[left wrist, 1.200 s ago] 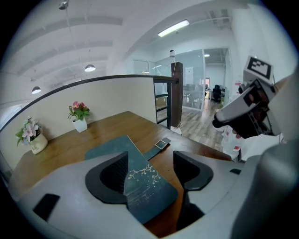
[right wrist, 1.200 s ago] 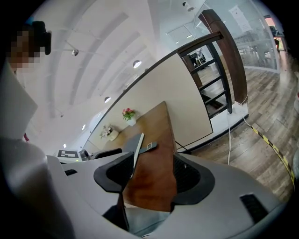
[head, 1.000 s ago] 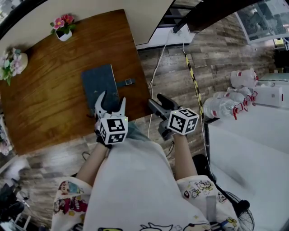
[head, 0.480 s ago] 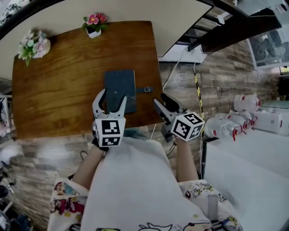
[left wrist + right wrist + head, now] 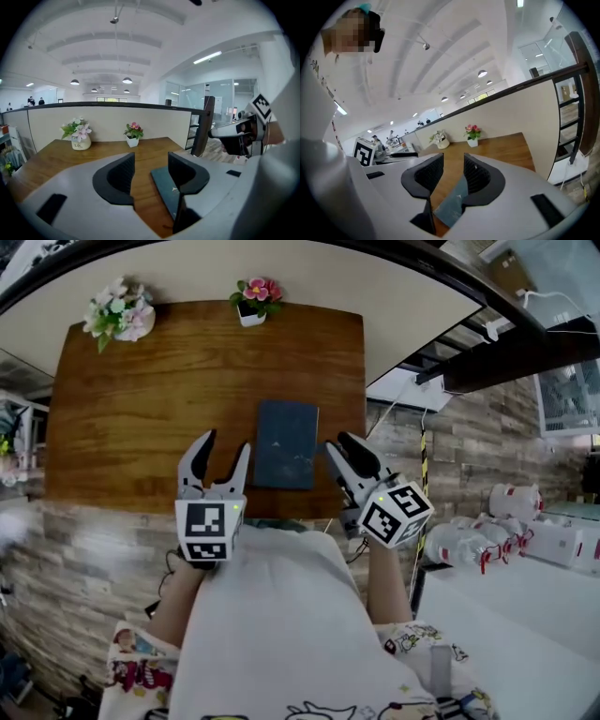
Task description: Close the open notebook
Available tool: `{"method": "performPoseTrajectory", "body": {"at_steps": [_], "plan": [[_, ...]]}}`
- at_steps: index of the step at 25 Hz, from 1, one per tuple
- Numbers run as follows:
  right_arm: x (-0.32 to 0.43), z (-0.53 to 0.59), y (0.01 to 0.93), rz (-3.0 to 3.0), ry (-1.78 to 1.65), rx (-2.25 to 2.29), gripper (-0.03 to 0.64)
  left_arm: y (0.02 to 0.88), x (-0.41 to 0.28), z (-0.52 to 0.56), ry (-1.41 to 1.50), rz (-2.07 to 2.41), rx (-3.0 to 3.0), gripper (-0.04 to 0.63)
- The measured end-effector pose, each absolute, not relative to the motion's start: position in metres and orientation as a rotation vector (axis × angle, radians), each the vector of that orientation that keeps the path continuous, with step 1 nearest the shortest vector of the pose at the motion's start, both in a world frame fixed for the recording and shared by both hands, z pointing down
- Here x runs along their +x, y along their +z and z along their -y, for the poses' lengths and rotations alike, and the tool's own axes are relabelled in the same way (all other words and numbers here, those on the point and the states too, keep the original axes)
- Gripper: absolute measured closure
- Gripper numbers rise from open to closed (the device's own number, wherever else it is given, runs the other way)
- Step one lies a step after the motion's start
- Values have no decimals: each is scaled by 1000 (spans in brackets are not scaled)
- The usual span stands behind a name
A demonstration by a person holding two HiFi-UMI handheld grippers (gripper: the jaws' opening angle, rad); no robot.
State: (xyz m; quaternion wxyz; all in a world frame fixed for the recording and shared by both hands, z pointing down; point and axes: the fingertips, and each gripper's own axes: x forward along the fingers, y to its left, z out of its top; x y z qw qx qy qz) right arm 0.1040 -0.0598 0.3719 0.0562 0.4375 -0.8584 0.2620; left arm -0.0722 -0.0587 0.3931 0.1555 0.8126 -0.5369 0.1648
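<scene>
A dark blue notebook [image 5: 286, 443] lies closed and flat on the wooden table [image 5: 141, 418], near its front right corner. My left gripper [image 5: 223, 448] hovers just left of the notebook above the table's front edge; its jaws are closing with nothing between them. My right gripper [image 5: 344, 448] hangs just right of the notebook, its jaws also closing on nothing. In the left gripper view the left gripper [image 5: 151, 159] looks over the notebook [image 5: 164, 185], which shows past the right jaw. In the right gripper view the notebook [image 5: 452, 204] lies below the right gripper [image 5: 453, 161].
A small white pot of pink flowers [image 5: 255, 296] and a paler bouquet [image 5: 117, 313] stand at the table's far edge against a beige partition. Cables run over the plank floor at right. Plastic bottles [image 5: 497, 512] sit on a white table at right.
Both grippers have risen and drawn back from the notebook toward the person. Their jaws stand narrower. The strap that stuck out at the notebook's right no longer shows.
</scene>
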Motion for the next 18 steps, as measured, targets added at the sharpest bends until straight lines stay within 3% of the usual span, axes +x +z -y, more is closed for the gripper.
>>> {"method": "performPoseTrajectory", "body": {"at_steps": [7, 18], "plan": [[82, 64, 346, 2628, 531, 1306, 525, 366, -110, 60, 336, 1589, 2295, 426], [97, 50, 321, 2614, 396, 1458, 598, 332, -114, 54, 257, 1606, 2353, 572]]}}
